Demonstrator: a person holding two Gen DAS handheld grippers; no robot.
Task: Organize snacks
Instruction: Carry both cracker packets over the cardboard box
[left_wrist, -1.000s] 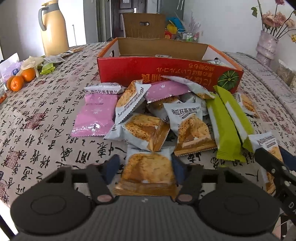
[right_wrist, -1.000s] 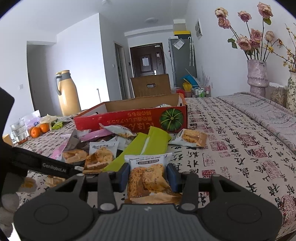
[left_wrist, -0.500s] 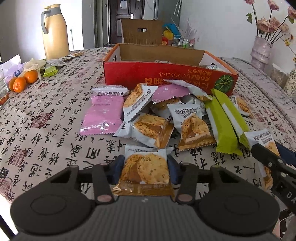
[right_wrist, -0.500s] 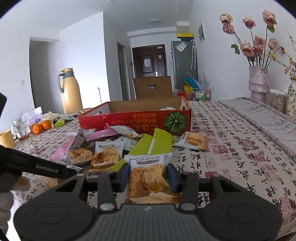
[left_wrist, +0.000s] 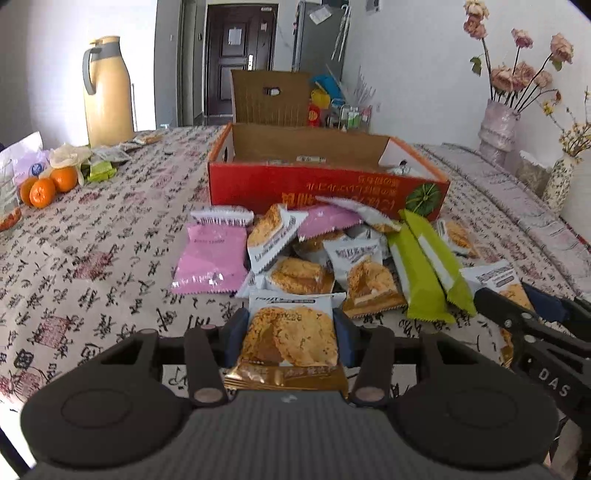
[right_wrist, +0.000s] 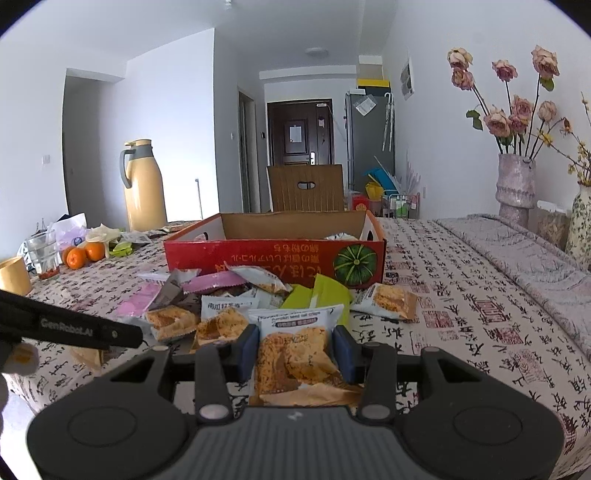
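A red cardboard box (left_wrist: 325, 184) stands open-topped on the patterned tablecloth (left_wrist: 92, 251) behind a heap of crinkled foil snack packets (left_wrist: 332, 254). Each gripper, left (left_wrist: 288, 332) and right (right_wrist: 295, 354), is clamped on one biscuit packet.

The left gripper (left_wrist: 288, 332) is showing a matte black body with two round recessed discs, a ribbed grey centre panel, silver pivot pins on its black linkage bars, and blue pads (left_wrist: 233, 334) on the fingers. The right gripper (right_wrist: 295, 350) is wearing the same black shell, grey ribbed panel with a small white mark, silver pins and blue pads (right_wrist: 246, 350). Pale lettering is running along each black finger arm where it is crossing the other camera's view.
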